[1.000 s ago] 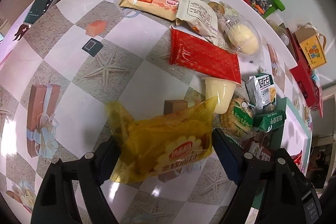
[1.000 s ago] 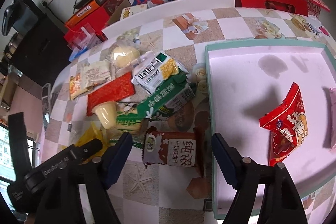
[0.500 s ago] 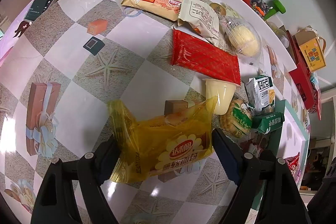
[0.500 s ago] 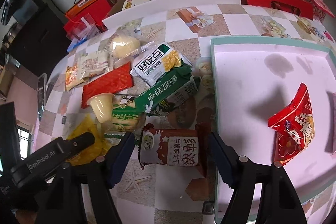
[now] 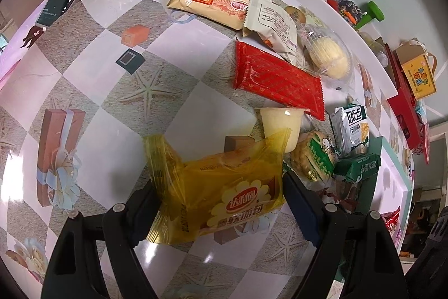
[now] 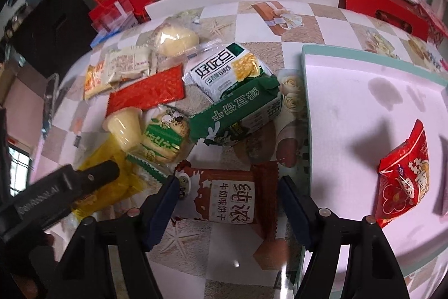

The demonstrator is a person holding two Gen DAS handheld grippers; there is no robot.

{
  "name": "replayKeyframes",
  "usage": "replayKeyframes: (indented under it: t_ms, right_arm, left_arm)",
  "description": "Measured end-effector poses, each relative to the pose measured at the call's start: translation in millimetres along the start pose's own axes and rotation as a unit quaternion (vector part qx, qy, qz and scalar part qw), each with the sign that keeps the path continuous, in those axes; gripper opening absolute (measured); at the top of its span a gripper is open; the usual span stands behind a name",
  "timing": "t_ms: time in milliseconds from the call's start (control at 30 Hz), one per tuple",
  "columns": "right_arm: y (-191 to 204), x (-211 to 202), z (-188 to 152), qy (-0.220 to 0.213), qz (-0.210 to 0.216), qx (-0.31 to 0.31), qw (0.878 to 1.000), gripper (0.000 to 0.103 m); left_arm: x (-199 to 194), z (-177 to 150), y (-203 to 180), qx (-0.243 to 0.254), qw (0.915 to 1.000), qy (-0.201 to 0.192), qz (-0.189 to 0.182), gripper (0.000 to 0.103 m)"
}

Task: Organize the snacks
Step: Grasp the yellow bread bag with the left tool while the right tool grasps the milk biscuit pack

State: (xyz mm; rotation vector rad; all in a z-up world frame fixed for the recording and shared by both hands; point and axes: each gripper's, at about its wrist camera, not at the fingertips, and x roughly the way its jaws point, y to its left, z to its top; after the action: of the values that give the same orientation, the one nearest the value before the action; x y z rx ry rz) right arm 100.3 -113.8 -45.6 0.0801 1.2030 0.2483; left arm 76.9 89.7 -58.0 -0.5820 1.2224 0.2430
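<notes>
Lower centre of both frames | left gripper (image 5: 218,195) grasping yellow bread packet (image 5: 221,187) | right gripper (image 6: 226,203) spread around brown biscuit packet (image 6: 224,198)

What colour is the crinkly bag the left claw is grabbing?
Yellow and see-through, with a red logo. The bag shows best in the left wrist view.

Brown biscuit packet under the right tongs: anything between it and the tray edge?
No snack: in the right wrist view, only bare patterned tablecloth separates the brown biscuit packet from the tray rim, apart from the right tongs' own finger.
</notes>
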Motion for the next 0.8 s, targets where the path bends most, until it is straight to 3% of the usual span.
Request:
replayKeyframes:
  t_ms: [400,800]
  right_arm:
    - [13.1,7.1,-1.5,0.003,-0.03,-0.042,0.999,0.082]
    - [12.1,10.9,-0.9,0.009,-0.024,-0.045,0.999,0.088]
  left_arm:
    - [1.1,0.1,-1.7,0.001,1.0,0.001,0.004,0.085]
    - [1.2,-0.2,-1.5,0.002,1.0,0.001,0.004,0.085]
